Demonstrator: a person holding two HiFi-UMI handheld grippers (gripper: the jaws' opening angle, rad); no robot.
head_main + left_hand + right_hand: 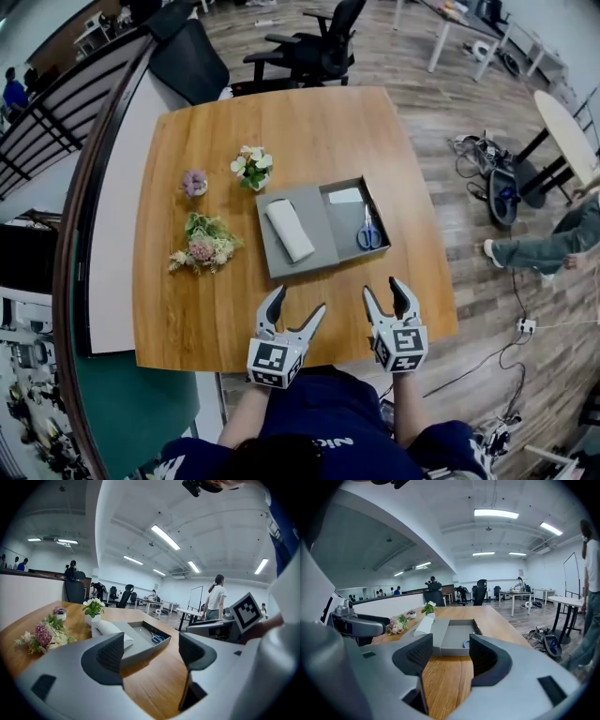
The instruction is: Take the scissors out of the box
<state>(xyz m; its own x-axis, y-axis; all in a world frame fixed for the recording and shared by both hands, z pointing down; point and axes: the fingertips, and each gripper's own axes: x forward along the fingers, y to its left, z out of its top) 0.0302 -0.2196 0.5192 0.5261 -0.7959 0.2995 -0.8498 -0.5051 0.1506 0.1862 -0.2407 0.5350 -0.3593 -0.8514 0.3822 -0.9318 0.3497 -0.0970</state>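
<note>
One pair of blue-handled scissors (368, 232) was seen lying in the right half of one open grey box (345, 225), at the centre of the head view. Two grippers were held below it at the near edge of the wooden table (281, 131). The right gripper (384, 288) was just below the scissors and the left gripper (300, 300) lower left. Both had their jaws spread with nothing between them. Bare tabletop and the box's near wall were found between the jaws and the scissors. One white roll (289, 230) was laid on the box's left half. Three flower arrangements were counted at the box's upper left: a white-flowered pot (252, 167), a small purple pot (194, 182) and a loose bouquet (203, 246).
</note>
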